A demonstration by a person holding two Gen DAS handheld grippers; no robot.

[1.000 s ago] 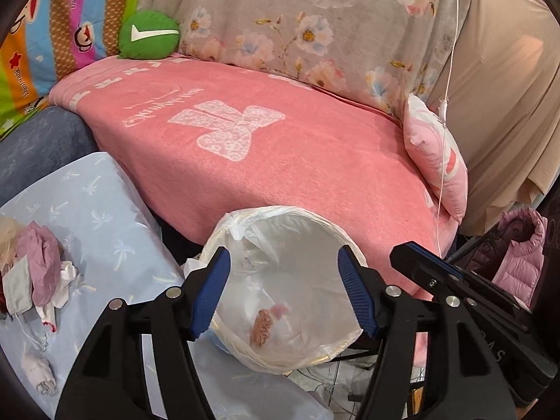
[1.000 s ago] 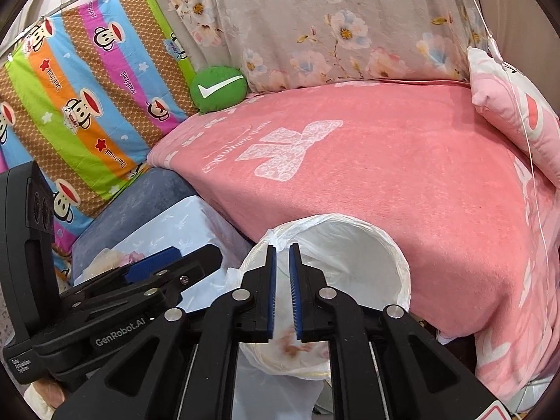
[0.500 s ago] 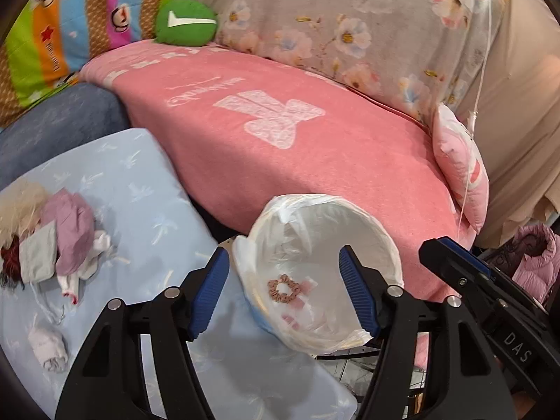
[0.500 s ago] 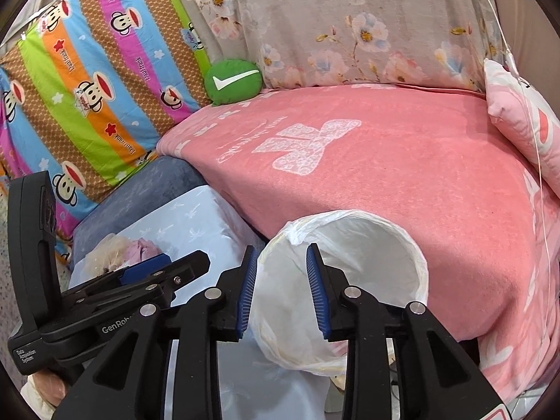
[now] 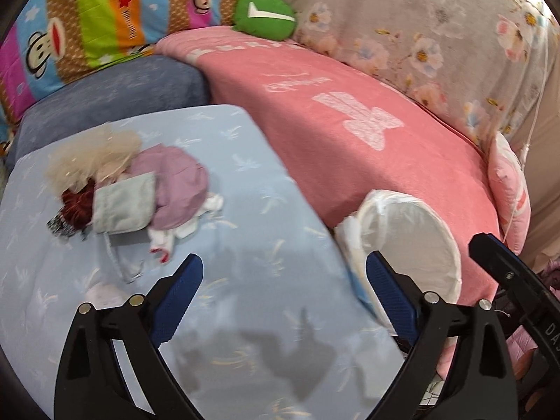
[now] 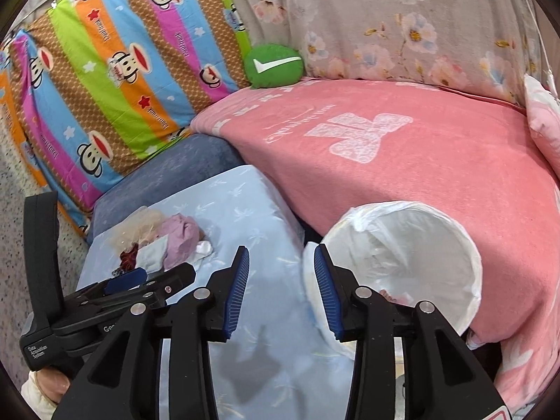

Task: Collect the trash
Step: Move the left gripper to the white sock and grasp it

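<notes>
Both tools empty; left tool (image 5: pixel 283 295) spread wide, right tool (image 6: pixel 280 290) about half open; neither touches anything. Trash pile (image 5: pixel 133 192) lies on the blue table (image 5: pixel 262 210), far-left side; lined bin (image 6: pixel 413 262) stands at the table's right edge. Judged step: between drops, reaching for more; next, left tool onto the pile, close.

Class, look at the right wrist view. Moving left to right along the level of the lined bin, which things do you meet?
Other black handheld gripper → heap of crumpled purple, cream and white trash on the pale blue sheet → white plastic-lined round bin → pink blanket.
</notes>
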